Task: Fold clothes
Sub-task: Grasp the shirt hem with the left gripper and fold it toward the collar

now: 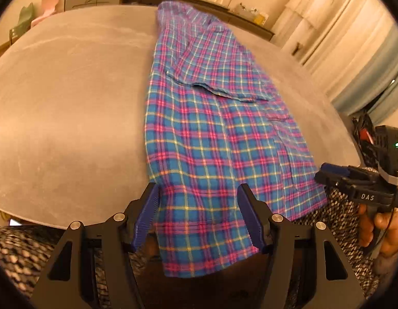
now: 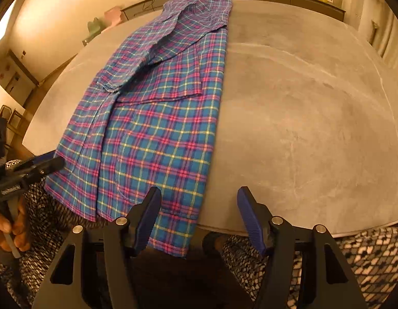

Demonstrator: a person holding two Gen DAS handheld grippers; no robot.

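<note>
Grey counter (image 1: 70, 103) carries a plaid shirt (image 1: 212, 134) overhanging its near edge; left tongs (image 1: 197, 221) and right tongs (image 2: 199, 219), both released, risk dragging the folded sleeves askew.

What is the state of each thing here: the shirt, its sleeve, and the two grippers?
Shirt: folded into a long strip on the table, near hem hanging over the edge.
Sleeve: folded across the top of the shirt.
Left gripper: open, hem between its fingers, pads not pressing.
Right gripper: open, one corner of the hem between its fingers, not gripped.
</note>
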